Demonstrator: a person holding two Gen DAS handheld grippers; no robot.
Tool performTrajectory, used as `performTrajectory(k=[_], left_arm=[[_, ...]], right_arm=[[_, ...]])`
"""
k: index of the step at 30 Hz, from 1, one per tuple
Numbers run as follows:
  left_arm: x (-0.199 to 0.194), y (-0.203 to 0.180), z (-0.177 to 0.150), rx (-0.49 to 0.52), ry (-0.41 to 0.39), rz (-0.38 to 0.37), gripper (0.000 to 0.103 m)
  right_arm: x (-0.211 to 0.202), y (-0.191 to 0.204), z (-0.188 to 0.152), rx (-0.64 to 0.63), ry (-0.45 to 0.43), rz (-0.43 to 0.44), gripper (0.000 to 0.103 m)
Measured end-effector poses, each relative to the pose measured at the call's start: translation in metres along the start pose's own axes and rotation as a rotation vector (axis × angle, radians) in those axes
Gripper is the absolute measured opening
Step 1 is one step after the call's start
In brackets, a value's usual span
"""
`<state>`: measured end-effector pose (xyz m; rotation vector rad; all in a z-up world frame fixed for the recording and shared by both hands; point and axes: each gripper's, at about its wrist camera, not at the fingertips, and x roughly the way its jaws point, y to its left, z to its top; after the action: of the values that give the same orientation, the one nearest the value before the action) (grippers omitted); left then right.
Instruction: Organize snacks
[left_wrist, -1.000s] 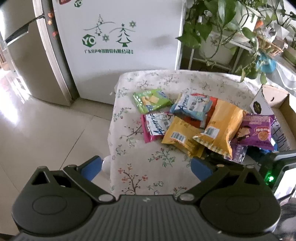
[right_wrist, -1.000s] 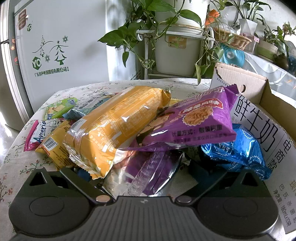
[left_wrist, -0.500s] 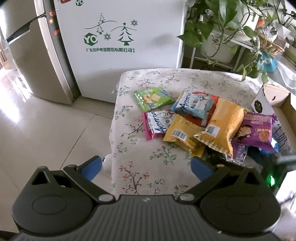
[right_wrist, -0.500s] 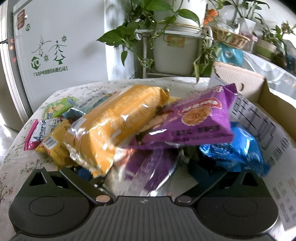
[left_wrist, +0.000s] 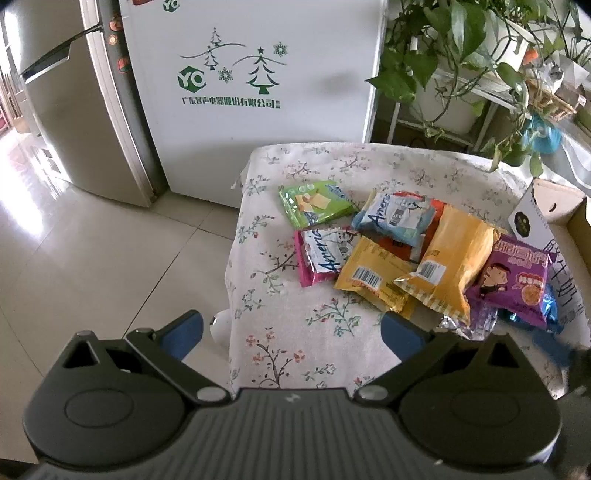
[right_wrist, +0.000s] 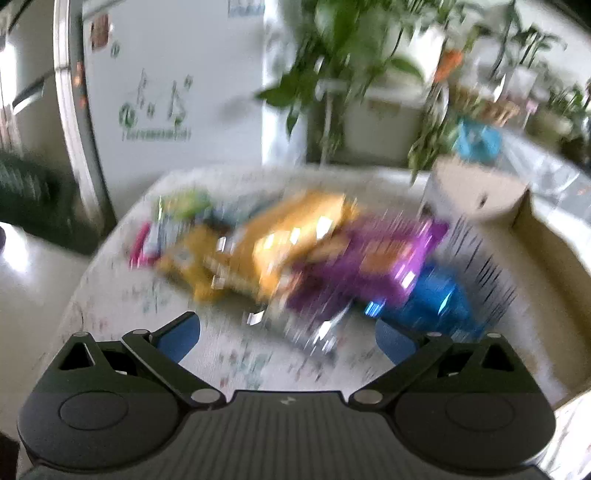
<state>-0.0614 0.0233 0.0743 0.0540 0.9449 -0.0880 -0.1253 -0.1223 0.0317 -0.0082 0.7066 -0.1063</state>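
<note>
Left gripper (left_wrist: 291, 330) spread wide, nothing between the fingers, held above the near edge of the table (left_wrist: 295, 354) with the flowered cloth. Right gripper (right_wrist: 286, 334) also spread and empty, over the cloth just short of the snack pile; that view is badly blurred. Snacks lie in a heap mid-table: green packet (left_wrist: 316, 202) farthest left, pink packet (left_wrist: 319, 254) nearer, light blue packet (left_wrist: 397, 216), two yellow bags (left_wrist: 448, 262) overlapping, purple packet (left_wrist: 515, 278) against the cardboard box (left_wrist: 557, 210) at the right. Blue foil packet (right_wrist: 432, 301) beside the box. White fridge (left_wrist: 255, 85) behind, plants (left_wrist: 450, 40) to the right.
</note>
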Motion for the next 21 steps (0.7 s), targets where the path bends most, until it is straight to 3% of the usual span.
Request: performTrajectory(k=[5,11,13,19,21], left_arm=[[-0.001,-0.003,-0.001,0.009,-0.001,-0.003,0.102],[-0.001,-0.007,0.001,0.015,0.007,-0.016,0.102],[0.001,-0.009,0.002,0.014,0.021,-0.021,0.102],[0.014,-0.019,0.005,0.034,0.107,-0.015,0.102],[0.014,-0.020,0.006,0.040,0.118,-0.018,0.102]], right_arm=[[-0.011,-0.027,0.028,0.093,-0.106,-0.054,0.103],[0.001,-0.047,0.042,0.154,-0.042,-0.102,0.103],[0.014,-0.046,0.045,0.146,0.025,-0.115,0.103],[0.044,-0.048,0.057,0.200,0.306,0.096,0.103],[0.041,-0.049,0.062,0.231,0.329,0.171,0.103]])
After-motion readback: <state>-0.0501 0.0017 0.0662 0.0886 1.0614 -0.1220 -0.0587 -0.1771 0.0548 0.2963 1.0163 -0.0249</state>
